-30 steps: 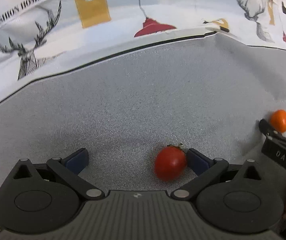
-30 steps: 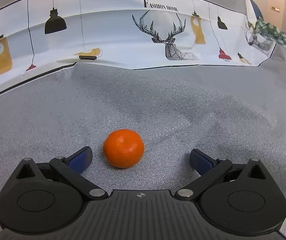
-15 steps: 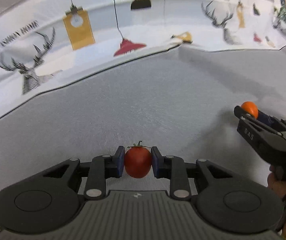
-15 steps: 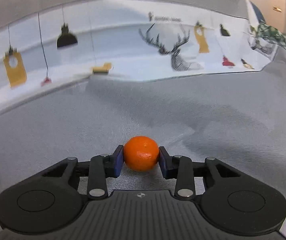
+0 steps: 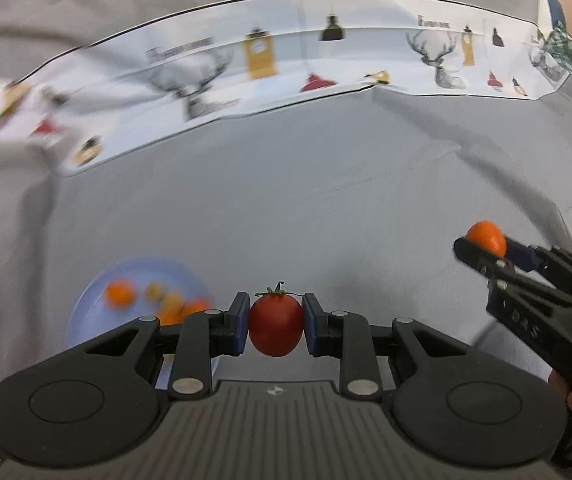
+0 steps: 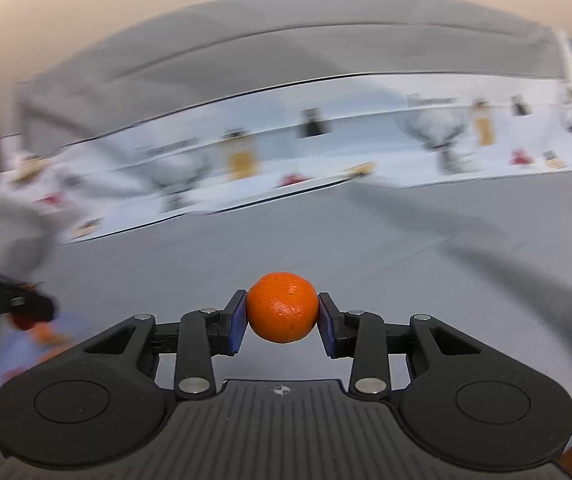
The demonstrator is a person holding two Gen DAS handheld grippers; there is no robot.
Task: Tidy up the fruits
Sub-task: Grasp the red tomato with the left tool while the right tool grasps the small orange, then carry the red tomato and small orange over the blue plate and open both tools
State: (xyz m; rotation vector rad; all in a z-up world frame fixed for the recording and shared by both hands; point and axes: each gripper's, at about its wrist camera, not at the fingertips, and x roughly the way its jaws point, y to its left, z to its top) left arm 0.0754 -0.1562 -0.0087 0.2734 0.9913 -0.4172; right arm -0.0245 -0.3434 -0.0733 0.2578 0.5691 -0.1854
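The left gripper (image 5: 275, 330) is narrowed onto a red tomato (image 5: 275, 326), its blue pads (image 5: 239, 330) pressing both flanks, the green stem up; the fruit hangs clear above the grey cloth (image 5: 306, 208); below and to its left a pale blue plate (image 5: 85, 312) lies on the cloth with several orange and yellow fruits (image 5: 119, 294), blurred. The right gripper (image 6: 281, 322) is clamped on a mandarin (image 6: 281, 308), one pad on each side, held off the cloth; the left view shows it toward the cloth's right edge. A patterned white cloth (image 5: 326, 64) runs along the far edge.
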